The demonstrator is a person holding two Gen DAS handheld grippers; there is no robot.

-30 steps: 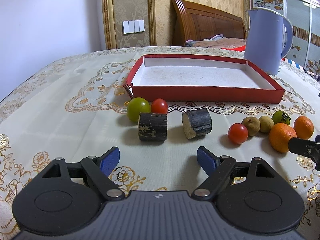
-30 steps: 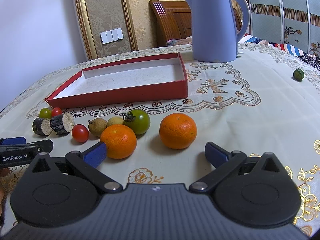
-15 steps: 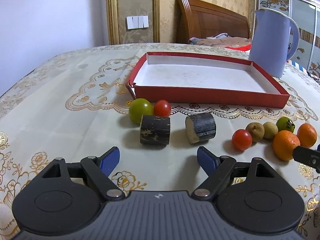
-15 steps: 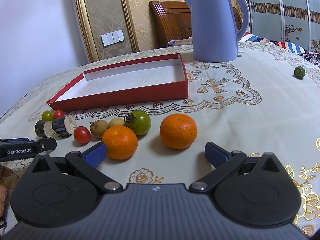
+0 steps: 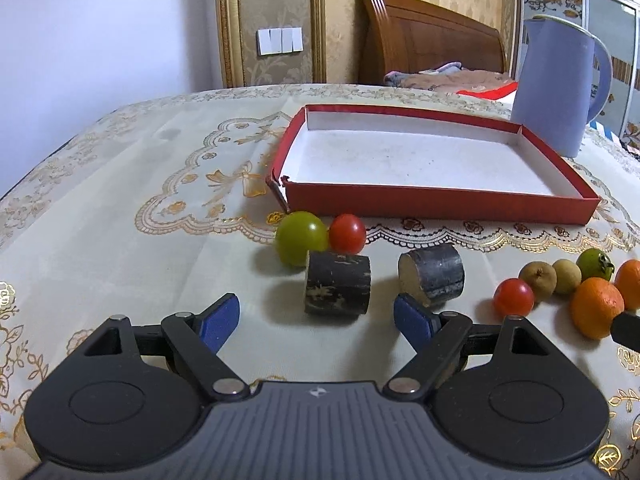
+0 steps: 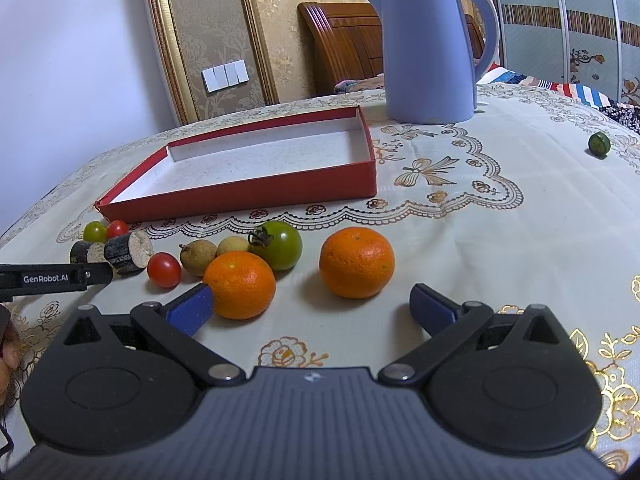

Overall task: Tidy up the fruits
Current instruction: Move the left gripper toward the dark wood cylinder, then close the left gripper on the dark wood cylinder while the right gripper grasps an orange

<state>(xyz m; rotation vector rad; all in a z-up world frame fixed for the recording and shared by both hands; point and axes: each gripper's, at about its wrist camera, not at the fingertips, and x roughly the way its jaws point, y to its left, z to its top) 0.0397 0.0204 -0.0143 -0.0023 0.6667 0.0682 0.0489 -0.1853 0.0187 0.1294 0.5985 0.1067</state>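
Reading "GenRobot.AI" in white on the black finger of my left gripper (image 6: 56, 278), I see no other writing. My left gripper (image 5: 316, 320) is released, its blue pads apart, with a dark sugarcane piece (image 5: 338, 283) just ahead between them. My right gripper (image 6: 310, 306) is also released; one orange (image 6: 239, 285) touches its left pad, another orange (image 6: 357, 262) sits ahead. Tomatoes and longans lie between the groups. An empty red tray (image 6: 240, 192) and a blue kettle (image 6: 430, 48) stand farther back on the embroidered cream tablecloth (image 6: 500, 240) covering the table, with a wooden headboard (image 5: 428, 40) behind.
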